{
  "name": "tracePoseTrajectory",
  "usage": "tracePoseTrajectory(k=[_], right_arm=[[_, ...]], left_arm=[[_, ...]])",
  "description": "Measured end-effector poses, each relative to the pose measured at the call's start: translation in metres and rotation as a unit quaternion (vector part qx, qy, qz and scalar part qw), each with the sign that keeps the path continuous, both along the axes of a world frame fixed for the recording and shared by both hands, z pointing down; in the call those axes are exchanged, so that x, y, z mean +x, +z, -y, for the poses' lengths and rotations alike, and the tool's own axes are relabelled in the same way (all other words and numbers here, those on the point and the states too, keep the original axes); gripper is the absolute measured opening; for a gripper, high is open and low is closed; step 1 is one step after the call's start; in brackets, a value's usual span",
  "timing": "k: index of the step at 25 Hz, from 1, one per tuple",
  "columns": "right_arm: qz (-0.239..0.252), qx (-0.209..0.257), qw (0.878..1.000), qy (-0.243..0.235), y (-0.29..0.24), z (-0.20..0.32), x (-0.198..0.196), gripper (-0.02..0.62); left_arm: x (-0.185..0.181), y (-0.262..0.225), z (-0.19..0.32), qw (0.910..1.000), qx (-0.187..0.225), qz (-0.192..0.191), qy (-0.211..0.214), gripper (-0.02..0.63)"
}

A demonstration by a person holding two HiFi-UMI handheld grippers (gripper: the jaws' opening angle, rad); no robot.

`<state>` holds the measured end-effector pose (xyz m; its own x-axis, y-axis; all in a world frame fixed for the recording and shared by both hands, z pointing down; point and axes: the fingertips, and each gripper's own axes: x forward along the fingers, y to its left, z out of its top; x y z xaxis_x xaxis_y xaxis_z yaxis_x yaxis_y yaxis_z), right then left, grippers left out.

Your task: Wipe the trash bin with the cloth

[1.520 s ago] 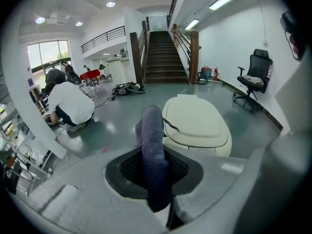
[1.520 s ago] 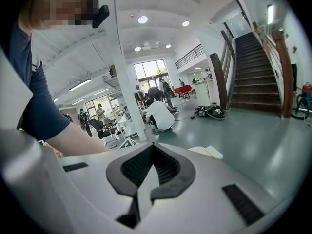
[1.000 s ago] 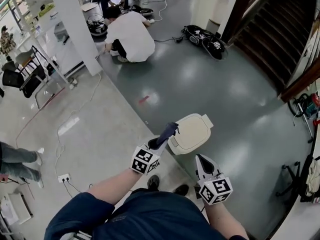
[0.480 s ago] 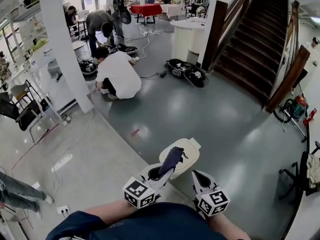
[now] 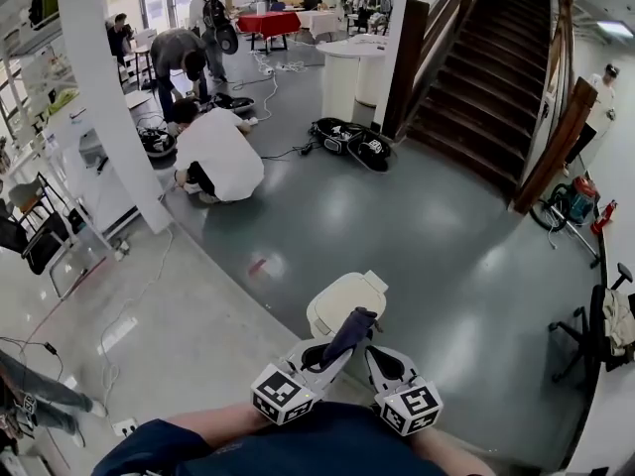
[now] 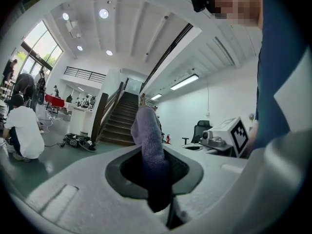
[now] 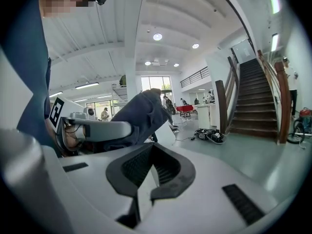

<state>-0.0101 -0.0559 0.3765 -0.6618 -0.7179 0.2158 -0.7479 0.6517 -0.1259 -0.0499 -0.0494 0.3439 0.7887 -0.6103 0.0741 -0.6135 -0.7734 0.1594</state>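
Your left gripper (image 5: 333, 349) is clamped on the dark cloth (image 5: 351, 328), which sticks up out of its jaws. Your right gripper (image 5: 375, 354) is closed down narrow with nothing in it. The trash bin (image 5: 342, 300) stands on the floor (image 5: 446, 266) just beyond both, lid down. The cloth hangs over the lid's near edge, but contact can't be told, so count the whole wipe as left to do. The floor right of and beyond the bin lies open. A crouching person (image 5: 220, 155) and a column (image 5: 114, 97) stand well off at far left.
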Motion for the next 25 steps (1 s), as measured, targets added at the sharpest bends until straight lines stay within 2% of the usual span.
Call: tracePoseTrajectory(k=[25], right_arm=[[0.002,-0.002,1.000,0.004,0.0032,-0.0001,-0.0068,0.005]], left_arm=[[-0.0040,0.0034,-0.0035,0.9999,0.001,0.003,0.016,0.052]])
